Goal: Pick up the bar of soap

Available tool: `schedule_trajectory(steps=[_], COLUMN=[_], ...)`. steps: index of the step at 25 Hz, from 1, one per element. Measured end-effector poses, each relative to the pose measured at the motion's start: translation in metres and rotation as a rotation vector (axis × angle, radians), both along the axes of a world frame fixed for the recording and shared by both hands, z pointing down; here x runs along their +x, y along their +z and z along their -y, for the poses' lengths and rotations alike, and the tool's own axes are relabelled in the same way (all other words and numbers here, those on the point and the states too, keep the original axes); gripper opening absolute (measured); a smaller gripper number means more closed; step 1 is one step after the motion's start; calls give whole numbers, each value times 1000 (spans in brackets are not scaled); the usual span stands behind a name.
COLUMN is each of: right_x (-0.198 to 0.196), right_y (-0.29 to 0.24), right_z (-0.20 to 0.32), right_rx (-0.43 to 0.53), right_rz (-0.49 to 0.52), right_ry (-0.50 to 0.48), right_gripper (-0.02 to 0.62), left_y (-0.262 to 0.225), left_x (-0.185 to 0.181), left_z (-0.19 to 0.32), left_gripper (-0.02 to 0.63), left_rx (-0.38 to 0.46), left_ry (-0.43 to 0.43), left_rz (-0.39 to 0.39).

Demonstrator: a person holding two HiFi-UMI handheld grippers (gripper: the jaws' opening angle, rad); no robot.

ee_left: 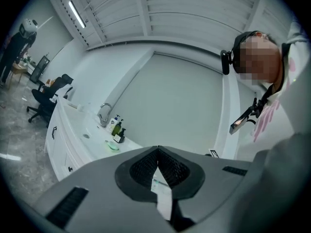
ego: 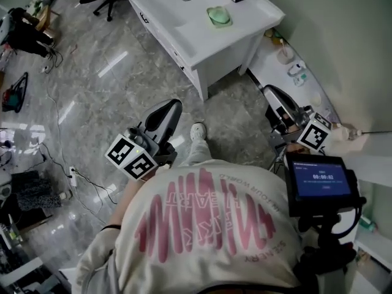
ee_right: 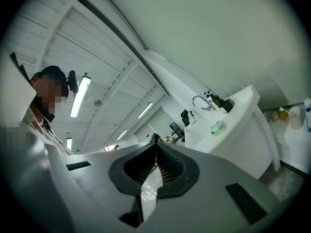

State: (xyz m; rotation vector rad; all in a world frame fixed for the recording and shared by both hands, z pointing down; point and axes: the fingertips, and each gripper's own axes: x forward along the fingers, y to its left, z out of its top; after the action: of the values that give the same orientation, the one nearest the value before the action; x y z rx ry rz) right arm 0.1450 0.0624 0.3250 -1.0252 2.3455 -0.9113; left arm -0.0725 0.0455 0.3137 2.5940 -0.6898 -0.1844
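Observation:
The bar of soap is pale green and lies in a green dish on the white vanity counter, far ahead of both grippers. It also shows as a small green shape, the soap in the left gripper view and the soap in the right gripper view. My left gripper is held out over the floor, its jaws shut with nothing between them; the left gripper tips meet. My right gripper is near the vanity's right side, and the right gripper is shut and empty too.
A faucet and several bottles stand behind the soap at the wall. Small items lie on the floor right of the vanity. A screen device hangs at my right side. Cables trail across the marble floor at left.

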Motion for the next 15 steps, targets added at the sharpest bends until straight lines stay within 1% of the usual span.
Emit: schedule_trajectory(steps=[2, 4, 6, 9, 13, 15], right_x=[-1, -5, -11, -15, -12, -8], right_y=[-2, -6, -3, 7, 27, 39], right_z=[35, 68, 93, 130, 169, 189], right_rx=[8, 22, 9, -10, -20, -23], right_rz=[-9, -14, 17, 29, 36, 34], right_ry=[4, 12, 4, 4, 20, 24], right_gripper=[12, 12, 12, 12, 12, 12], left_y=[3, 4, 1, -1, 19, 26], left_x=[2, 2, -1, -5, -8, -7], left_z=[34, 64, 89, 128, 171, 192], left_gripper=[5, 5, 5, 5, 5, 5], left_rx=[-9, -26, -31, -19, -37, -32], left_ry=[9, 22, 32, 42, 34, 35], left_rz=[19, 21, 25, 39, 60, 61])
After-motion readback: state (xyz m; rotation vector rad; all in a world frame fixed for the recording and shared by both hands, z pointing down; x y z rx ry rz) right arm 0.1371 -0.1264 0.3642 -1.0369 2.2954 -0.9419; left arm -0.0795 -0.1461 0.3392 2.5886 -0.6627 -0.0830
